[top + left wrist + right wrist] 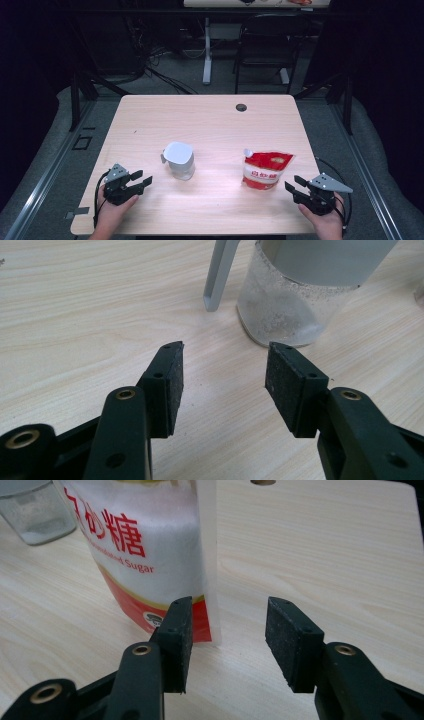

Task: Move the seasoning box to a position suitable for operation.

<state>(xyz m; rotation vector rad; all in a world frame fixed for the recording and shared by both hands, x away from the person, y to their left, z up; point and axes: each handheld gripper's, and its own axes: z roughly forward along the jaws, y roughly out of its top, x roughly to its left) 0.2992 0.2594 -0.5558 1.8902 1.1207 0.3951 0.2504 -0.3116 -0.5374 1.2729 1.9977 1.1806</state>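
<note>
Showing both grippers idle on table (150, 120): left gripper (141, 181) jaws wide, empty, near lidded jar (179, 161); right gripper (295, 186) jaws wide, empty, beside upright sugar pouch (265, 170). Risk: soft pouch buckling or toppling under off-centre pinch; jar sliding if nudged.

bench (210, 120): light wood top, round cable hole (241, 107) near far edge
centre: clear jar (179, 161) with grey lid – upright
right: red-white sugar pouch (266, 170) – standing, apart from jar
</note>
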